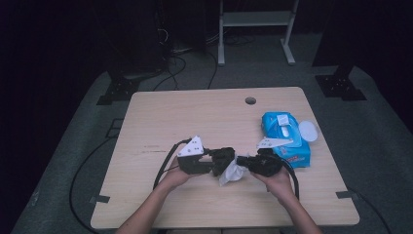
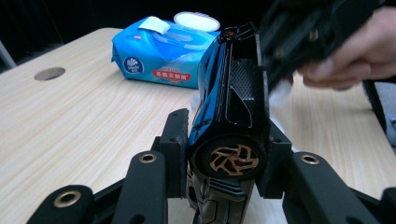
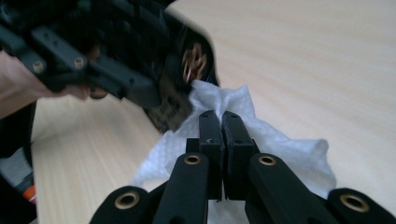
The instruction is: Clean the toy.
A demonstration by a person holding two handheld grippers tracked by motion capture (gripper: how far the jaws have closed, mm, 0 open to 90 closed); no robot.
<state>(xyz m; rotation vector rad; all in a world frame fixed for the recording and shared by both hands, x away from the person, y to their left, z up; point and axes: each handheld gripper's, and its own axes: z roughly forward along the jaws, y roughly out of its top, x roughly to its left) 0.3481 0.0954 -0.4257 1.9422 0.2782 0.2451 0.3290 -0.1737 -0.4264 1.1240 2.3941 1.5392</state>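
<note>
Black jaws of my left gripper [image 2: 229,154] clamped on black-and-blue plastic toy car [image 2: 231,107] with bronze wheels, nose pointing to 12 o'clock above pale wooden table [image 1: 195,117]. White crumpled wet wipe [image 3: 243,135] pinched in my right gripper [image 3: 223,122], jaws pressed together, wipe touching car at 10 o'clock. Blue wipe pack [image 1: 286,137] with white lid at 1 o'clock of right gripper.
</note>
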